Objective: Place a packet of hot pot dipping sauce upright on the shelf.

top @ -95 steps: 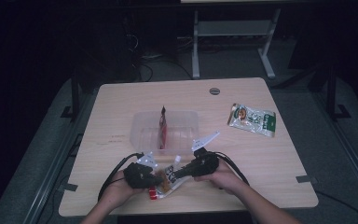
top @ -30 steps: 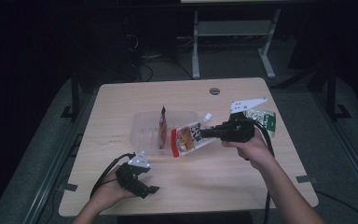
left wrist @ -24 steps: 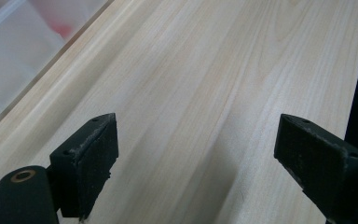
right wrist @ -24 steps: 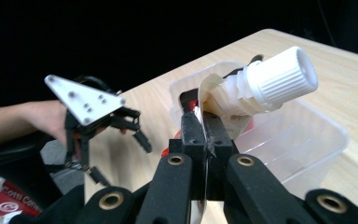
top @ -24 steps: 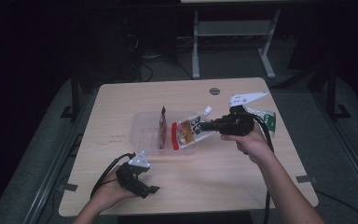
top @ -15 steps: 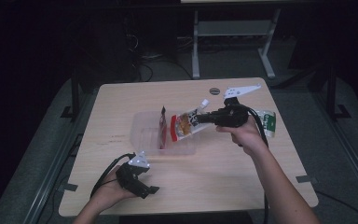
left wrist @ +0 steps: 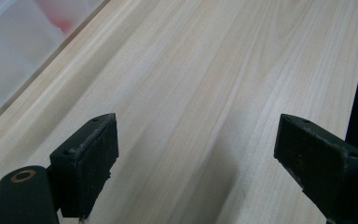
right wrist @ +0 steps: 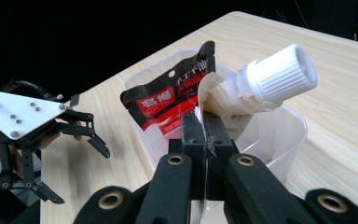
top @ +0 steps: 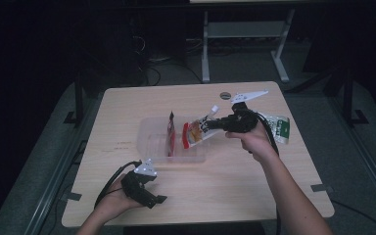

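The right gripper (right wrist: pixel 204 135) pinched a spouted pouch (top: pixel 194 132) over the bin (top: pixel 149 147) — best lowered beside the red packet (top: pixel 172 139) before release. The left gripper (left wrist: pixel 205 158) rested spread.

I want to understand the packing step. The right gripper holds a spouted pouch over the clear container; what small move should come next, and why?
Probably lower it a little and then open. The right gripper is shut on the spouted pouch, which hangs tilted over the clear container, beside the red and black packet standing inside. The left gripper rests open on the table, away from the container.
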A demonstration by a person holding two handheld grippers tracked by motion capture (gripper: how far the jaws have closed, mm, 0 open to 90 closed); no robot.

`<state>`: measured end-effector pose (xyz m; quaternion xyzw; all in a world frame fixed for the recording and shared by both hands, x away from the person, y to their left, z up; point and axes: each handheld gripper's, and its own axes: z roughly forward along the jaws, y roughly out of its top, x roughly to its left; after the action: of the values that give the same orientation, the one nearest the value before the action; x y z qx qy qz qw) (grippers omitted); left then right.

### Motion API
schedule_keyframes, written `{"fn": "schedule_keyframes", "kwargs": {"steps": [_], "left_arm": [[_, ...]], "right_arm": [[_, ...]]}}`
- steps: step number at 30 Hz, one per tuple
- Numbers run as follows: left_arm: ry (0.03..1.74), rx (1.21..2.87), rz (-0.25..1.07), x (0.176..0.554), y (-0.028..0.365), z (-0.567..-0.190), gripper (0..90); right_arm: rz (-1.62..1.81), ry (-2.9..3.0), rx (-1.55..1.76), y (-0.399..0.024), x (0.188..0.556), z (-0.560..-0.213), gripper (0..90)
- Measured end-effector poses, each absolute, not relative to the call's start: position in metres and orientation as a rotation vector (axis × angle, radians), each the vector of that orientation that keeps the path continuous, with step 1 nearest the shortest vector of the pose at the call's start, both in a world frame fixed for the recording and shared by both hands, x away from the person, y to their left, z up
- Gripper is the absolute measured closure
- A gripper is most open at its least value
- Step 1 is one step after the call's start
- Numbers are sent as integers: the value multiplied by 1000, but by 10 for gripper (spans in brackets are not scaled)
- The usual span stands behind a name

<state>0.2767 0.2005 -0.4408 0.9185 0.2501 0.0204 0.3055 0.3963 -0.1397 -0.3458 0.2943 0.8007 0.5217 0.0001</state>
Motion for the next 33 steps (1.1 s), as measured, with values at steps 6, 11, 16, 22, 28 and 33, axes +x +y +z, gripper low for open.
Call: {"fn": "schedule_keyframes", "kwargs": {"steps": [6, 11, 16, 22, 28, 33], "left_arm": [[662, 2433, 52, 277, 200, -441, 133], [664, 2431, 48, 277, 201, -442, 133], [667, 2433, 47, 277, 201, -442, 133], [676, 2425, 44, 276, 200, -443, 133], [674, 2429, 42, 276, 200, -443, 133], [659, 2441, 40, 277, 199, -443, 133]], "right_arm": [[1614, 2531, 940, -135, 397, -351, 891], [1598, 2540, 942, -130, 398, -355, 889], [1594, 2537, 950, -128, 398, -357, 888], [1604, 2537, 946, -125, 397, -359, 885], [1617, 2532, 946, -122, 397, -360, 883], [1625, 2535, 943, -117, 397, -361, 883]]}}
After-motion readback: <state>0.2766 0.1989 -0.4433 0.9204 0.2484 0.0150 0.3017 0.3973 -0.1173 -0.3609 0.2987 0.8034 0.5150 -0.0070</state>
